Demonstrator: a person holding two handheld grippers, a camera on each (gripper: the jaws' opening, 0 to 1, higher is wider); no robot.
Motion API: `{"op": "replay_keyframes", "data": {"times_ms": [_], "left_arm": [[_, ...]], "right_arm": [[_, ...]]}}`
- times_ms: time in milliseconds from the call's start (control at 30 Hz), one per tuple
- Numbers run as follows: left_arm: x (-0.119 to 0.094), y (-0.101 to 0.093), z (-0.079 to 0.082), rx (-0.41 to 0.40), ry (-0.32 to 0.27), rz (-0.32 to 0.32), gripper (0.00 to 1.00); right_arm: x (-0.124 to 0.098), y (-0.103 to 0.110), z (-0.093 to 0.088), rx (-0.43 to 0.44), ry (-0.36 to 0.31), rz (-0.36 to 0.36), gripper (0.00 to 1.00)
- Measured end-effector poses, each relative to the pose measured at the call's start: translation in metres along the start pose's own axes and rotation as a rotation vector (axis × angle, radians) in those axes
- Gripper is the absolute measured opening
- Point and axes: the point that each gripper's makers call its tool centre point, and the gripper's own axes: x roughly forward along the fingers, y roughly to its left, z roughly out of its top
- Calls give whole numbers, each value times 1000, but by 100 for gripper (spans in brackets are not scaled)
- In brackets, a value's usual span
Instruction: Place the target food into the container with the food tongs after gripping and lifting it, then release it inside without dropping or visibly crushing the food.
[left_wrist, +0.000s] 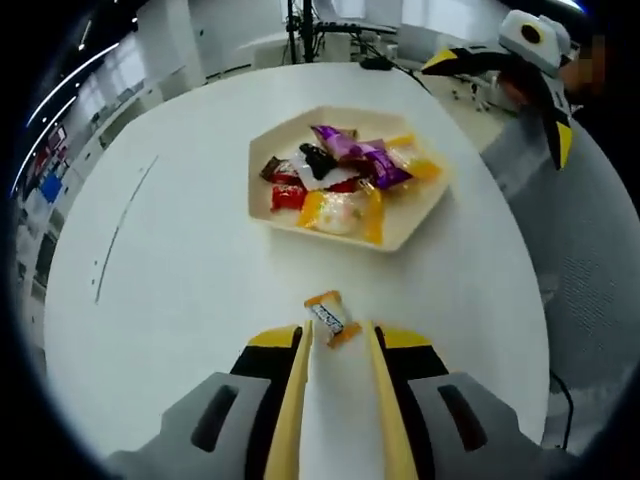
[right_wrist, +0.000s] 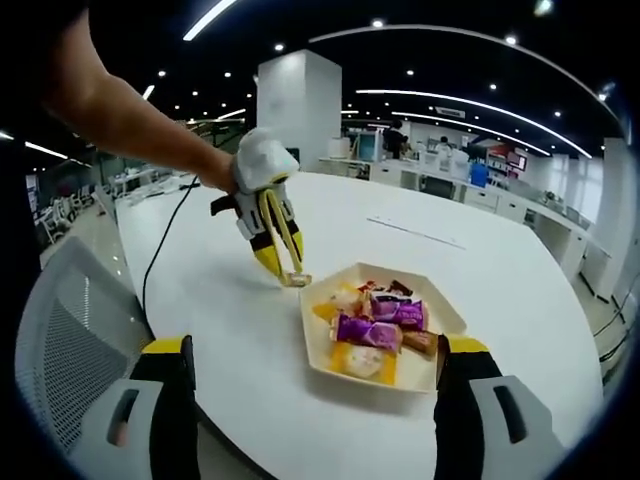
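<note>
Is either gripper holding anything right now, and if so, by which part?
The left gripper pinches a small orange wrapped candy at its near end. The right gripper is open, holding nothing.

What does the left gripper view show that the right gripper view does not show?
Left gripper view: the left claw from behind, its jaws around a small orange-wrapped candy on the table, and the right claw raised beyond the table edge, beside a mesh chair back.

Right gripper view: the whole left claw from the front, the hand holding it, and the office ceiling lights. The right claw's jaws stand wide apart at the bottom.

Both: the white round table, and the cream hexagonal tray of wrapped candies.
</note>
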Motion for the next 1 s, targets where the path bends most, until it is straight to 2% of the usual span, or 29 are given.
{"op": "replay_keyframes", "data": {"times_ms": [167,233,500,567,633,667,800,833,867,933,1000], "left_arm": [[4,4,1,-15,-6,20,24],[5,5,1,-58,-5,42,24],[6,2,-2,-105,-10,69,22],[8,2,-5,-160,-10,68,22],[7,1,-7,-166,-9,77,23],[8,2,-5,-183,-28,81,23],[8,3,-2,-262,-38,85,21],[9,4,-3,-247,-40,90,20],[10,10,-5,-235,-37,127,19],[11,6,-1,-272,-58,121,18],[10,7,-2,-299,-57,143,17]], "right_arm": [[0,0,0,0,-1,-1,99],[0,0,0,-4,-1,1,99],[-2,-1,2,-1,-15,-7,99],[-1,-1,3,3,-15,-4,99],[-1,0,3,-6,-14,-2,99],[-1,0,3,-6,-15,-1,99],[-1,-1,2,-1,-13,-4,98],[-1,-1,2,-2,-11,-4,98],[-1,-1,2,-5,-12,-5,98],[-1,0,1,-4,-9,-4,98],[-1,-1,1,-5,-10,-7,98]]}}
